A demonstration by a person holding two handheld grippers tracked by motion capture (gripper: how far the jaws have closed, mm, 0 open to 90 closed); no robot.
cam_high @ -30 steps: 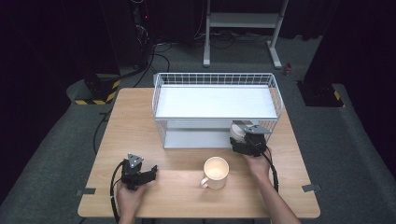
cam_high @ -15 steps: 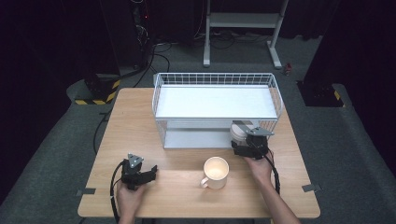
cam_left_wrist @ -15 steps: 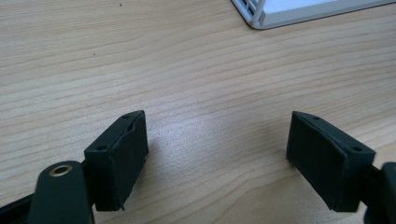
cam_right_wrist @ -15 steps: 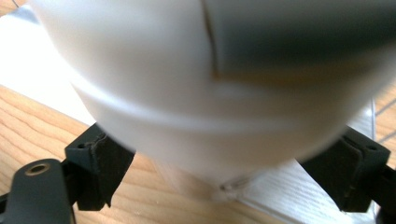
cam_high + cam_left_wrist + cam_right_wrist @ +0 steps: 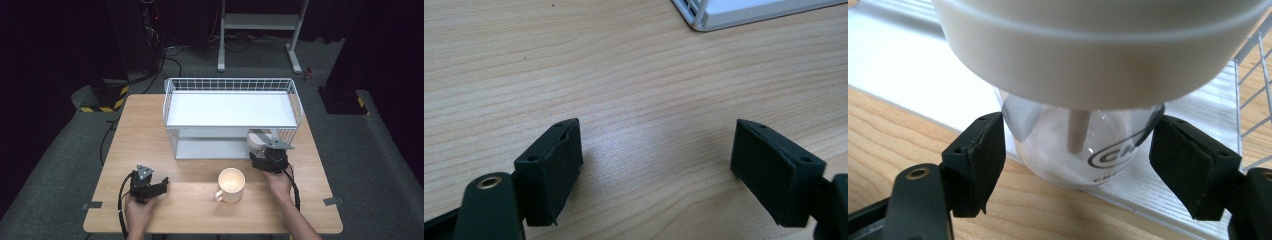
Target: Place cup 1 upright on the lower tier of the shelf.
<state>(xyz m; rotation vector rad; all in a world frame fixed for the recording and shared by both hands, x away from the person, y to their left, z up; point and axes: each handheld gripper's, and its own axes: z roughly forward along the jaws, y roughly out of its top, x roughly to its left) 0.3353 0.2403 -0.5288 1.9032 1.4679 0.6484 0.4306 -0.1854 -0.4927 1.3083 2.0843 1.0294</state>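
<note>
A counter [image 5: 150,125] fills the middle of the high view. On its far half, upper centre of the frame, stands a wire rack [image 5: 230,107] with an upper shelf and a lower shelf beneath it. At the rack's lower right corner, a jar [image 5: 260,140] sits on the lower shelf's front edge. Just below it in the frame is the right tool [image 5: 267,160], its jaws on either side of the jar [image 5: 1083,150]. A mug [image 5: 231,184] stands on the counter in the lower centre, left of the right tool. The left tool [image 5: 150,186] rests at lower left, well apart from the mug.
</note>
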